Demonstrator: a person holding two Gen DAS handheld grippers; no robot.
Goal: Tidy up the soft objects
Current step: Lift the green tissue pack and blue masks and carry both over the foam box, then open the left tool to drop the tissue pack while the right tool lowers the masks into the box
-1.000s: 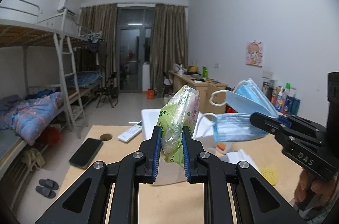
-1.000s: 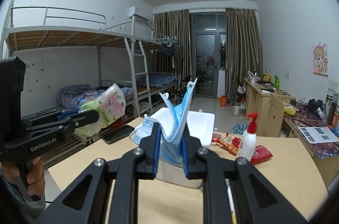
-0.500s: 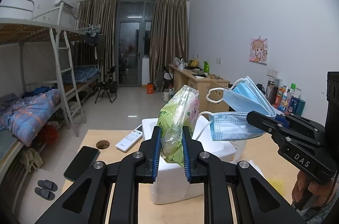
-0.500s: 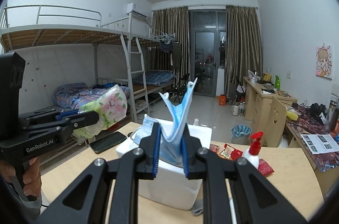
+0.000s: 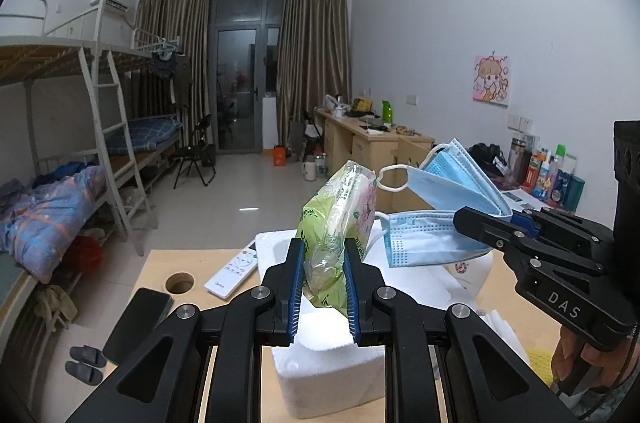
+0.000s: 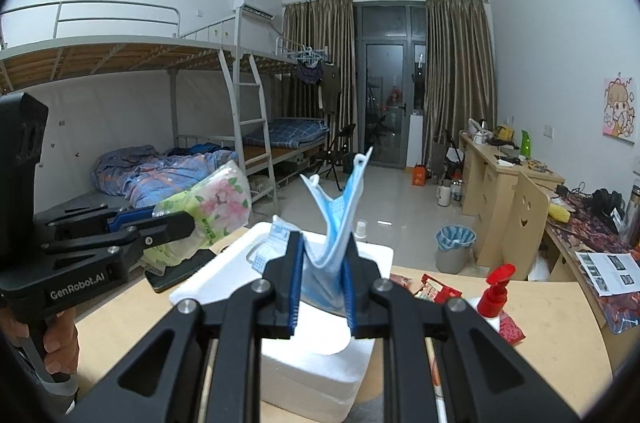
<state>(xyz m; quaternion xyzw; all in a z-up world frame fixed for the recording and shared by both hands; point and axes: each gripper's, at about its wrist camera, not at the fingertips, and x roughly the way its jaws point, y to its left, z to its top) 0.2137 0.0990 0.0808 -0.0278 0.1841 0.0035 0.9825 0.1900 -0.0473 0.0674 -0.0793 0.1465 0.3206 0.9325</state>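
My left gripper (image 5: pixel 321 289) is shut on a green flowered tissue pack (image 5: pixel 338 223) and holds it above the white foam box (image 5: pixel 328 375). My right gripper (image 6: pixel 321 287) is shut on a bunch of blue face masks (image 6: pixel 340 211), also above the foam box (image 6: pixel 320 355). The right gripper (image 5: pixel 480 223) with the masks (image 5: pixel 436 219) shows in the left wrist view, just right of the tissue pack. The left gripper (image 6: pixel 176 223) with the tissue pack (image 6: pixel 208 211) shows at the left in the right wrist view.
On the wooden table (image 5: pixel 160 263) lie a black phone (image 5: pixel 138 323) and a white remote (image 5: pixel 236 269) left of the box. A red-pump bottle (image 6: pixel 494 297) and red snack packets (image 6: pixel 436 293) lie right of the box. Desks and a chair stand beyond the table.
Both grippers have risen and moved forward over the foam box with their loads; the box now sits nearer and lower in both views.
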